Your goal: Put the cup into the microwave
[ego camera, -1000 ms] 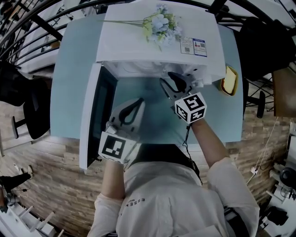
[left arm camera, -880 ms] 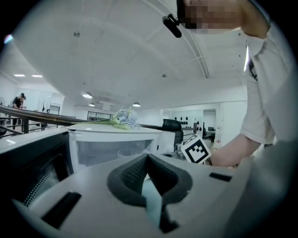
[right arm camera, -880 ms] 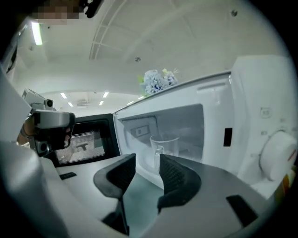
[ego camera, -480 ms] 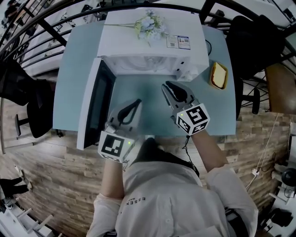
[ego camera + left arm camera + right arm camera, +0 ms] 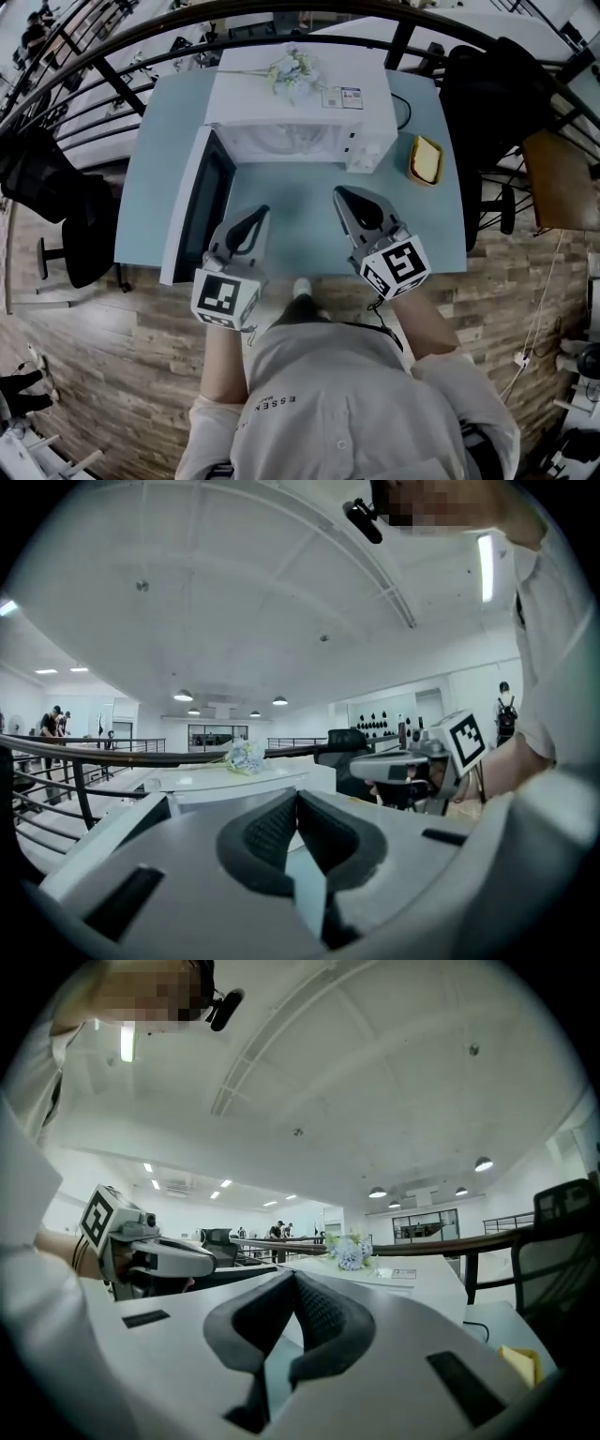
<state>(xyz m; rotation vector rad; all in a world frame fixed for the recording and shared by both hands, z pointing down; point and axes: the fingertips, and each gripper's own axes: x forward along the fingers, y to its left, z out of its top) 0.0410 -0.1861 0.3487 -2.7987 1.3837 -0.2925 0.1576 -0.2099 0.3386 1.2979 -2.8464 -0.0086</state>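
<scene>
The white microwave [image 5: 300, 103] stands at the back of the pale blue table [image 5: 300, 220], its door [image 5: 192, 211] swung wide open to the left. I see no cup in any view, and I cannot make out what is inside the cavity. My right gripper [image 5: 339, 192] hangs over the table in front of the opening, shut with nothing between its jaws. My left gripper [image 5: 258, 214] hovers beside the door, its tips together and empty. Seen from the left gripper [image 5: 296, 799], the right gripper [image 5: 403, 761] is alongside. The right gripper [image 5: 292, 1279] shows the same from its side.
A bunch of pale flowers [image 5: 291, 67] lies on the microwave's top. A yellow item [image 5: 425, 159] sits on the table to the microwave's right. Black chairs [image 5: 56, 197] stand at either side, and a dark railing [image 5: 281, 19] curves behind the table.
Both grippers have drawn back from the microwave toward the person and risen. The right one left the mouth of the cavity, and its jaws have shut.
</scene>
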